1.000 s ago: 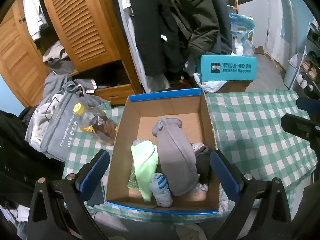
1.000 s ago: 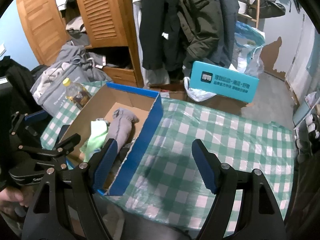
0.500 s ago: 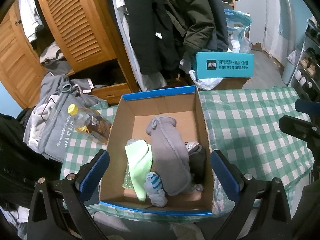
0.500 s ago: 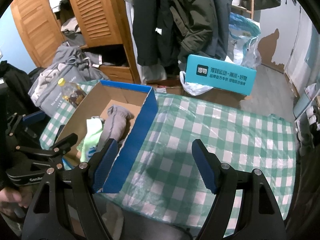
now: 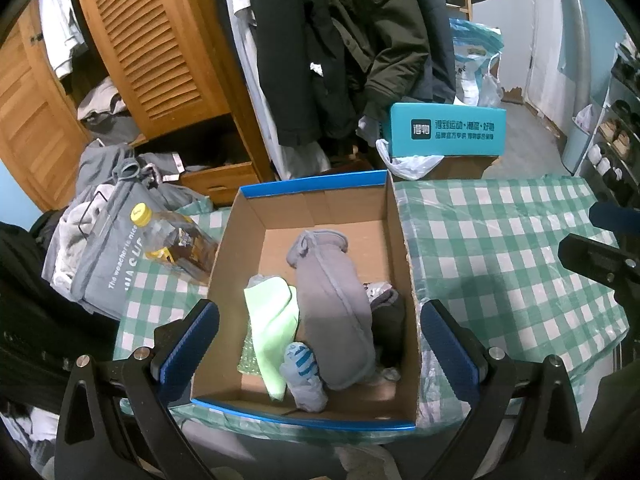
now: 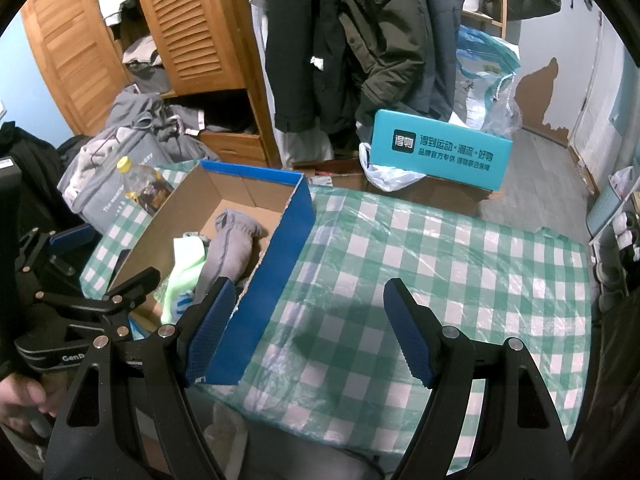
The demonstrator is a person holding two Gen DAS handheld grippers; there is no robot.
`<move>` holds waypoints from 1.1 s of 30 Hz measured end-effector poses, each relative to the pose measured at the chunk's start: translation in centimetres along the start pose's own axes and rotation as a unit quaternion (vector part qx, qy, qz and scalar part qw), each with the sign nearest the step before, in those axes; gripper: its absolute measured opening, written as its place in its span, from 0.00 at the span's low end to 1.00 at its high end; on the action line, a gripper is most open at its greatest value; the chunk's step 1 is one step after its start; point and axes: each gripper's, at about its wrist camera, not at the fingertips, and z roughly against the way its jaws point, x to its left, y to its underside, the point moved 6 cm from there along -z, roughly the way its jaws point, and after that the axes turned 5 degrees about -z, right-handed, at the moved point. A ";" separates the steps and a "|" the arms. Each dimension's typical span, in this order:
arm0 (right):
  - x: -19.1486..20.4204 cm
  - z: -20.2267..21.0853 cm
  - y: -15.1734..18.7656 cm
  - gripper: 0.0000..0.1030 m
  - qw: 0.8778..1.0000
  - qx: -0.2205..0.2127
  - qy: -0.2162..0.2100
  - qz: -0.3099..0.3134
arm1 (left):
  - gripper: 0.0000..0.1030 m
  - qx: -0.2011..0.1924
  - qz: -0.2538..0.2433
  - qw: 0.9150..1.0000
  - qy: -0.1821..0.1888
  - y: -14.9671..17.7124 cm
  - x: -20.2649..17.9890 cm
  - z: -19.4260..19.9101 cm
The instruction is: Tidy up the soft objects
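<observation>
Big white Chinese writing on the side of the teal box (image 6: 440,156): a dark square logo with 得物, then 得到运动×潮流×好物, with a smaller line under it too small to read surely. White letters on the gray bag (image 5: 108,264): "The weather is nice" and bigger letters below, partly hidden. "GenR", cut off, on the black body of the left gripper (image 6: 72,358). Label on the bottle (image 5: 176,244) too blurry to read.

A yellow-capped bottle (image 5: 170,242) lies on the green checked cloth (image 5: 500,256) covering the desk, against a grey bag (image 5: 108,264). Beyond stand a teal box (image 5: 446,130), dark coats (image 5: 340,48) and a louvred wooden wardrobe (image 5: 152,40).
</observation>
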 end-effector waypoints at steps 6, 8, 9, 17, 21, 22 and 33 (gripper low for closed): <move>0.0 0.0 0.0 0.74 1.000 0.000 0.001 -0.001 | 0.99 -0.002 -0.003 1.000 -0.005 0.0 0.0 0.1; 0.0 -0.1 0.0 0.74 1.000 0.000 0.001 0.000 | 0.99 -0.003 -0.005 1.000 -0.007 0.0 0.1 0.2; 0.0 -0.1 0.0 0.74 1.000 0.000 0.001 0.000 | 0.99 -0.003 -0.006 1.000 -0.007 0.0 0.1 0.2; 0.1 -0.1 0.0 0.74 1.000 0.001 0.001 0.000 | 0.99 -0.003 -0.009 1.000 -0.014 0.1 0.2 0.3; 0.1 -0.1 0.3 0.74 1.000 0.003 0.001 0.002 | 0.99 -0.004 -0.010 1.000 -0.016 0.1 0.2 0.3; 0.1 -0.1 0.4 0.74 1.000 0.003 0.001 0.002 | 0.99 -0.005 -0.011 1.000 -0.016 0.1 0.2 0.4; 0.1 -0.2 0.5 0.74 1.000 0.003 0.001 0.003 | 0.99 -0.004 -0.011 1.000 -0.016 0.1 0.1 0.3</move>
